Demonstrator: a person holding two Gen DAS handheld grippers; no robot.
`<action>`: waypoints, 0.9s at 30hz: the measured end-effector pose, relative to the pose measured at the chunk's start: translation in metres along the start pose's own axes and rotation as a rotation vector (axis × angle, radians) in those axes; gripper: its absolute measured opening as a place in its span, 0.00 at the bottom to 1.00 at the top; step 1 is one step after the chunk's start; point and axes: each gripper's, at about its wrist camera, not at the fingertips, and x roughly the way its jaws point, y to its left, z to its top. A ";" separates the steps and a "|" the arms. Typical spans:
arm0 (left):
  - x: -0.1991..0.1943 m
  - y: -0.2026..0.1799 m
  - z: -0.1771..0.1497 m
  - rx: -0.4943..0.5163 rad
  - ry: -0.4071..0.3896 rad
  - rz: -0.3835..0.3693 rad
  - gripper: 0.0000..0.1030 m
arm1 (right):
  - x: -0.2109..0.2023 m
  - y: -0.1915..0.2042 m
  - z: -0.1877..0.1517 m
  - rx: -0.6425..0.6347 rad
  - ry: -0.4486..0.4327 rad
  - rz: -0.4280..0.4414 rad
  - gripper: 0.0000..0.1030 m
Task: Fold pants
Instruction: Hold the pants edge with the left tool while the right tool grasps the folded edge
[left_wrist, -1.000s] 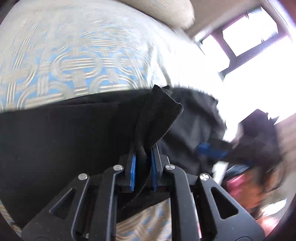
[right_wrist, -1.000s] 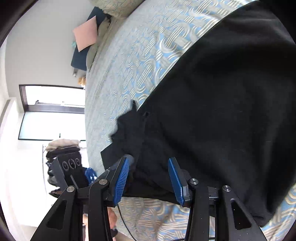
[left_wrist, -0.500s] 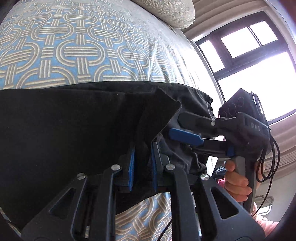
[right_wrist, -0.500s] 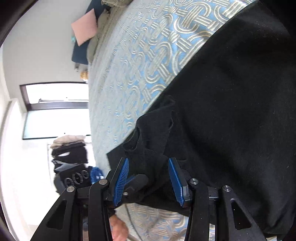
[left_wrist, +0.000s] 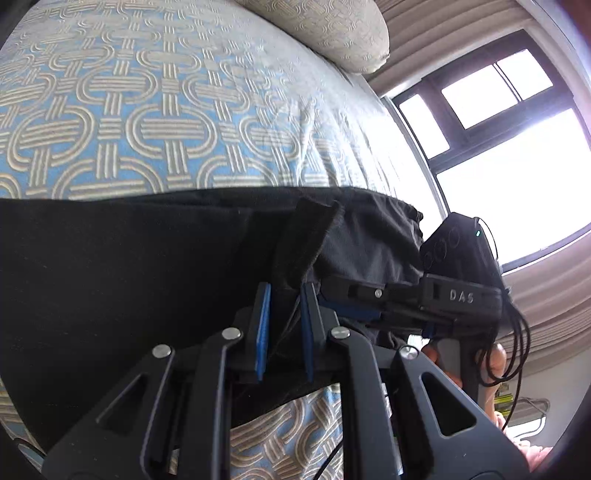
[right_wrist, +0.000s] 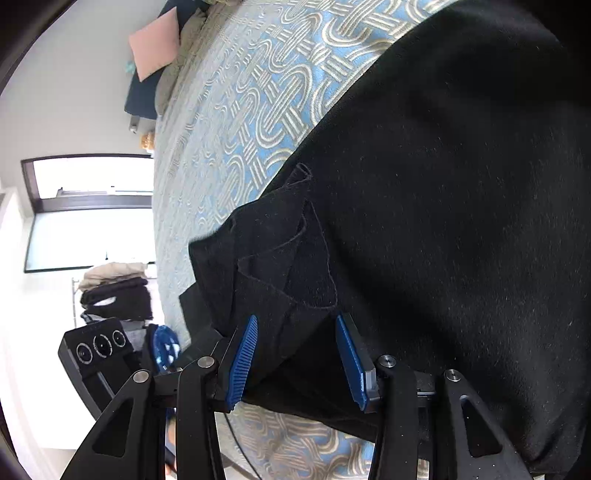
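Black pants (left_wrist: 129, 280) lie spread across the blue and beige patterned bedcover (left_wrist: 147, 110). My left gripper (left_wrist: 285, 295) is shut on a raised fold at the pants' edge, which stands up between its blue pads. The right gripper's black body (left_wrist: 458, 295) comes in from the right, held by a hand, its fingers right beside that fold. In the right wrist view the pants (right_wrist: 461, 203) fill the frame. My right gripper (right_wrist: 295, 321) is open, and the bunched corner of cloth sits loosely between its blue pads (right_wrist: 242, 354). The left gripper's body (right_wrist: 96, 347) shows at lower left.
A beige pillow (left_wrist: 325, 29) lies at the head of the bed, with a bright window (left_wrist: 517, 147) and curtains beyond. A pink cushion (right_wrist: 155, 40) is at the far end. Folded clothes (right_wrist: 114, 291) are stacked on a rack past the bed's edge (right_wrist: 162, 258).
My right gripper has moved in and down toward the pants' corner, so the bunched cloth now sits between its fingers. The left gripper has kept its hold on the fold.
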 end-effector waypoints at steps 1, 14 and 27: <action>-0.004 0.000 0.001 -0.003 -0.009 -0.001 0.16 | 0.000 -0.002 -0.001 0.001 0.000 0.021 0.44; 0.000 -0.024 -0.020 0.150 0.054 0.059 0.22 | -0.006 0.009 0.004 -0.084 -0.054 0.001 0.44; 0.047 -0.044 0.002 0.197 0.055 0.147 0.43 | -0.003 0.048 0.018 -0.157 -0.034 0.001 0.44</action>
